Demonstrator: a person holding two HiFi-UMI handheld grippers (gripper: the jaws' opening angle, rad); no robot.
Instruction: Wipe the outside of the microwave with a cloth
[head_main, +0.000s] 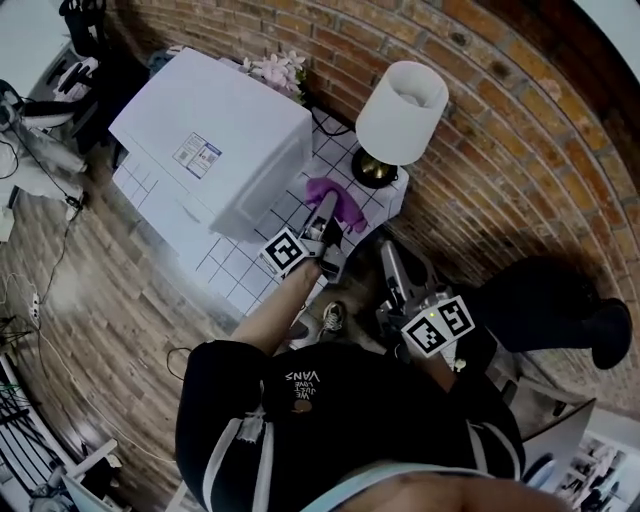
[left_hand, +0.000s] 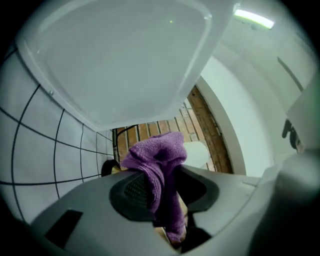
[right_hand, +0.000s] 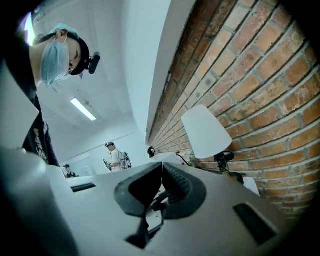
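Observation:
The white microwave (head_main: 215, 140) stands on a white tiled table (head_main: 235, 270). In the left gripper view its pale side (left_hand: 125, 55) fills the upper part. A purple cloth (head_main: 338, 200) lies bunched just right of the microwave's near corner. My left gripper (head_main: 325, 212) is shut on the purple cloth (left_hand: 157, 165), which hangs folded between the jaws (left_hand: 160, 187). My right gripper (head_main: 390, 262) is off the table near my body, pointing at the brick wall. Its jaws (right_hand: 161, 185) are shut with nothing between them.
A lamp with a white shade (head_main: 402, 110) and brass base stands on the table's right corner, close to the cloth, and shows again as the lamp (right_hand: 205, 131). Flowers (head_main: 275, 70) sit behind the microwave. A brick wall (head_main: 500, 120) runs behind. People stand far off (right_hand: 116, 157).

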